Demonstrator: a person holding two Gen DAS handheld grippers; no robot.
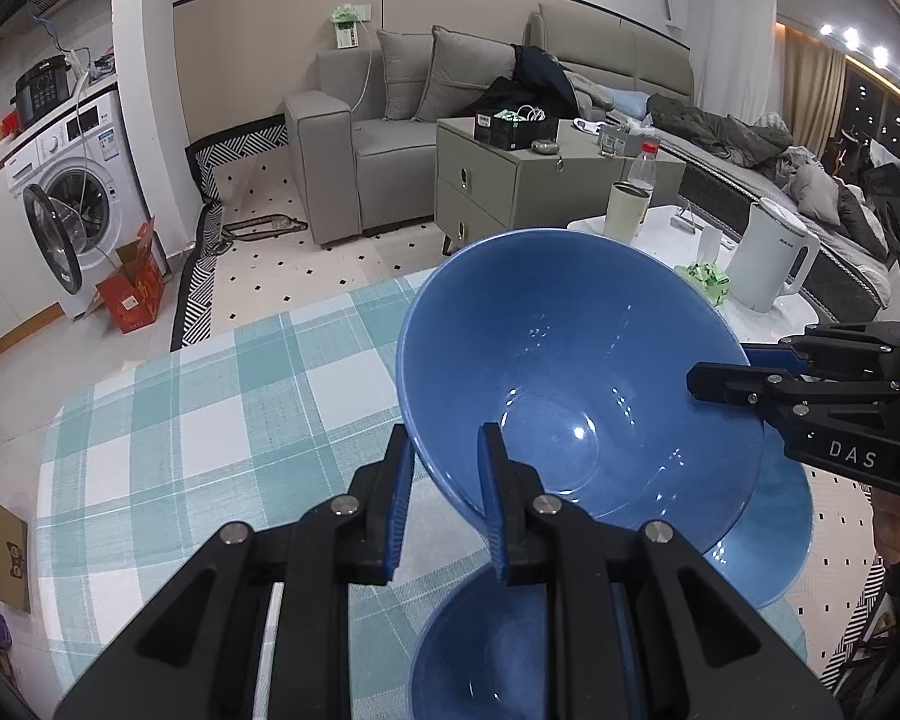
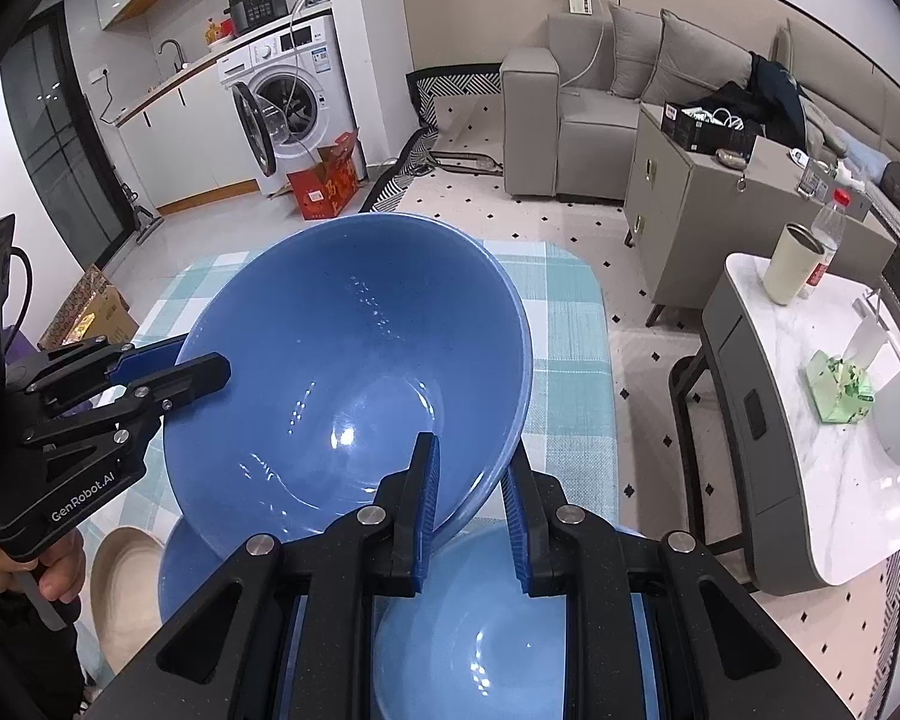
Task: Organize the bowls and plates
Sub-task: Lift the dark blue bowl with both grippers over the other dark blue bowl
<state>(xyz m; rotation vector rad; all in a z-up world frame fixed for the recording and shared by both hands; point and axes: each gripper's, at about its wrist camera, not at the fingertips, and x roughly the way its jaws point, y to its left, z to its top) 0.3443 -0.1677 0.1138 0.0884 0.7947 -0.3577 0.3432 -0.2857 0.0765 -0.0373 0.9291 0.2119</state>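
A large blue bowl (image 1: 576, 372) is held tilted above the checked table, gripped on opposite rims by both grippers. My left gripper (image 1: 447, 504) is shut on its near rim; it also shows in the right wrist view (image 2: 174, 369). My right gripper (image 2: 471, 498) is shut on the other rim and shows in the left wrist view (image 1: 720, 381). Below lie a smaller blue bowl (image 1: 486, 654), a blue plate (image 1: 768, 534) and, in the right wrist view, a light blue bowl (image 2: 474, 630) and a beige dish (image 2: 123, 594).
The table carries a teal checked cloth (image 1: 210, 420). A marble side table (image 2: 810, 420) stands to the right with a cup (image 2: 789, 264), a bottle (image 2: 828, 234), a white kettle (image 1: 774, 252) and a green packet (image 2: 840, 384). A cardboard box (image 2: 90, 312) sits by the left.
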